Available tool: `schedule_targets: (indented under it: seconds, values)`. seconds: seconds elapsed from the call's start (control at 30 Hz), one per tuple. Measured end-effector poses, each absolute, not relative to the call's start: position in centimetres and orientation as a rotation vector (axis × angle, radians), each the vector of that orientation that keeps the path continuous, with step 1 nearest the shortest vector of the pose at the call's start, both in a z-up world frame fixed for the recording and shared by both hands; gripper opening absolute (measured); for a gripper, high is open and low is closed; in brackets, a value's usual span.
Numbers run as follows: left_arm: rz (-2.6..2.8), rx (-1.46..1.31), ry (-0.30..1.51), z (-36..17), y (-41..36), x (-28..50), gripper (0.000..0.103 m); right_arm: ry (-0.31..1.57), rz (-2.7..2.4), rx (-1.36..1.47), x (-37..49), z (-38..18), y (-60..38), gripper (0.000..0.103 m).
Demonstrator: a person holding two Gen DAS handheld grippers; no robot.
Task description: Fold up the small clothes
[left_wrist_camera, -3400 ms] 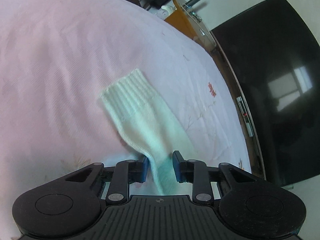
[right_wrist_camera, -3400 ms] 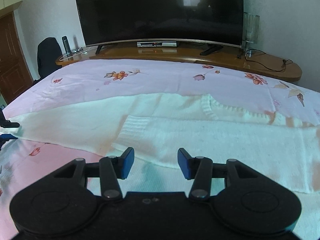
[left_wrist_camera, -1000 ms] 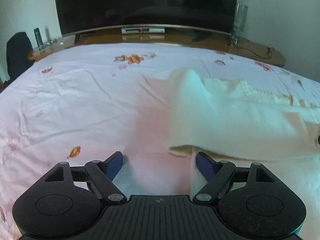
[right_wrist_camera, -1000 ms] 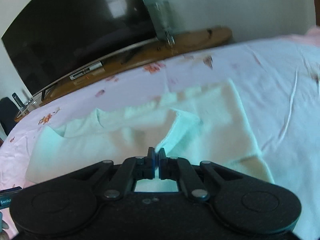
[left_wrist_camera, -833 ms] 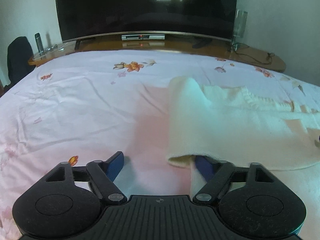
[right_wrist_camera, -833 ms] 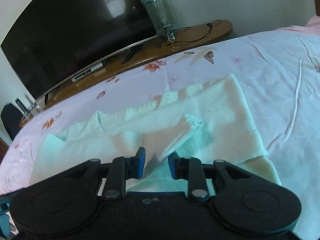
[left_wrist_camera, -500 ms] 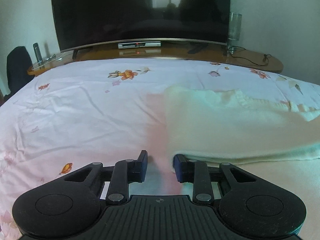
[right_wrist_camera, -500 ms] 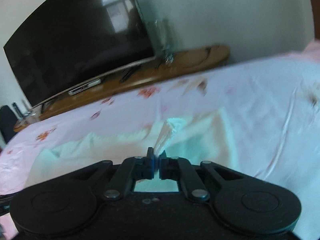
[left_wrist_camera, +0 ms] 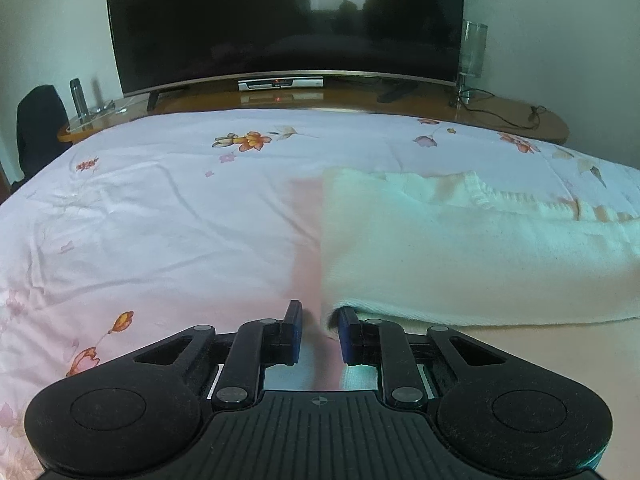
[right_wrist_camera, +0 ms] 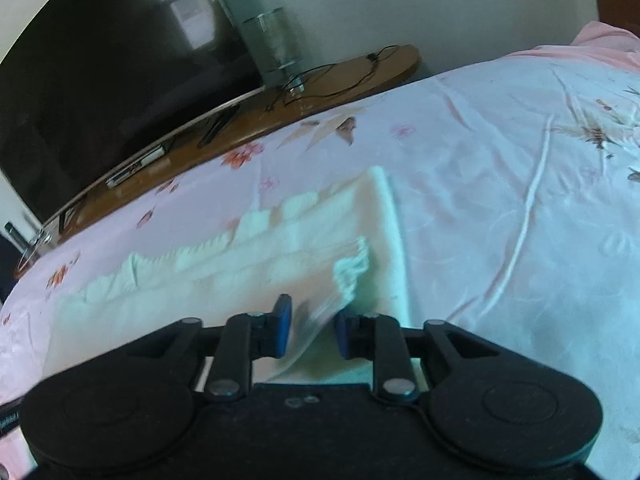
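**Sweater half folded, both hand-held grippers at its near edge**

The bed (left_wrist_camera: 160, 208), under a pale flowered sheet, fills the middle of both views, with a dark television (left_wrist_camera: 280, 16) on a wooden stand (left_wrist_camera: 520, 120) across the top. The cream knitted sweater (left_wrist_camera: 460, 248) lies flat on the bed in the right half of the left wrist view. Its long axis runs from the lower centre off toward the right edge, and a folded layer rests on top with a straight left edge.

In the right wrist view the sweater (right_wrist_camera: 248, 280) spreads across the centre left. One ribbed cuff (right_wrist_camera: 352, 272) sits just above the right hand-held gripper (right_wrist_camera: 310, 330), whose jaws are opening, with a blurred strip of sleeve between them that the pads no longer appear to press.

The left hand-held gripper (left_wrist_camera: 320, 330) is at the lower centre of its frame. Its jaws are closing, a narrow gap remains, and the sweater's folded near-left corner touches the right pad only.

That corner lies just ahead and slightly right of the left hand-held gripper, so I judge the left hand is the nearer one to take it.
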State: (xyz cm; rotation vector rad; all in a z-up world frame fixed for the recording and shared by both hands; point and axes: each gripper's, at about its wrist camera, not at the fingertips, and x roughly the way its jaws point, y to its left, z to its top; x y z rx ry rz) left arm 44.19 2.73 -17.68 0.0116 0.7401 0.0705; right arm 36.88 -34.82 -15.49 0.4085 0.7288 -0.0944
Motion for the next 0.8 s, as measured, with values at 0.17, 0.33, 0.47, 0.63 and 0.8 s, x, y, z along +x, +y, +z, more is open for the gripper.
schedule_targets:
  seconds: [0.17,0.33,0.47,0.63,0.8]
  values:
    - [0.079,-0.003,0.764,-18.0,3.0,44.5,0.019,0.724,-0.112,0.273,36.1,-15.4,-34.0,0.006]
    - [0.013,-0.053,0.825,-16.5,4.1,43.8,0.02,0.733,-0.125,0.289,35.6,-15.3,-34.7,0.008]
    - [0.011,-0.171,0.807,-14.8,6.2,43.7,0.099,0.736,-0.067,0.379,36.5,-14.8,-35.7,0.029]
    - [0.019,-0.26,0.788,-14.1,7.1,46.9,0.099,0.768,-0.07,0.419,38.9,-15.8,-36.7,0.029]
    - [0.007,-0.322,0.844,-16.1,6.6,51.9,0.073,0.763,-0.082,0.404,40.0,-16.0,-36.7,0.007]
